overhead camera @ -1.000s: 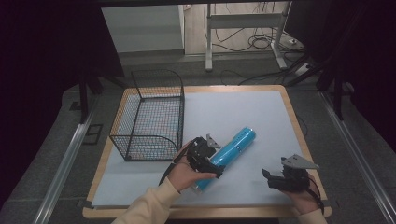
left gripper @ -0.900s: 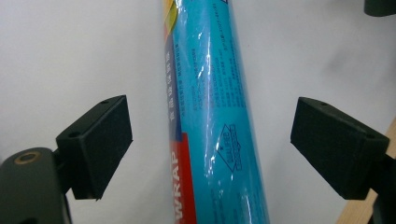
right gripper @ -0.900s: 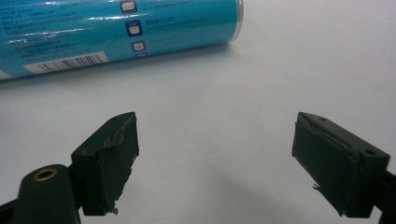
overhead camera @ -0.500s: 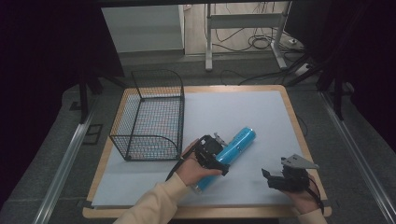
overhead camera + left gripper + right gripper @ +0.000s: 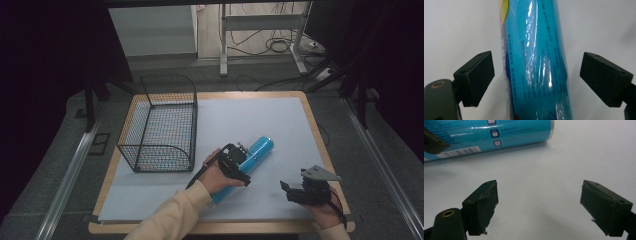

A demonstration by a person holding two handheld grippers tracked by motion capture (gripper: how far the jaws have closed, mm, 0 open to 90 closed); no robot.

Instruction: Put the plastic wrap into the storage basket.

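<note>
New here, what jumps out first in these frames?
The bright blue tube lying on the white table, with the left gripper straddling it, fingers apart on either side and not touching. Next, the empty black wire basket at the table's left. The right gripper sits open near the front right corner.

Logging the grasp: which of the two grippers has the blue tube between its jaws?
The left gripper: its open jaws straddle the blue tube. The right gripper is apart.
</note>
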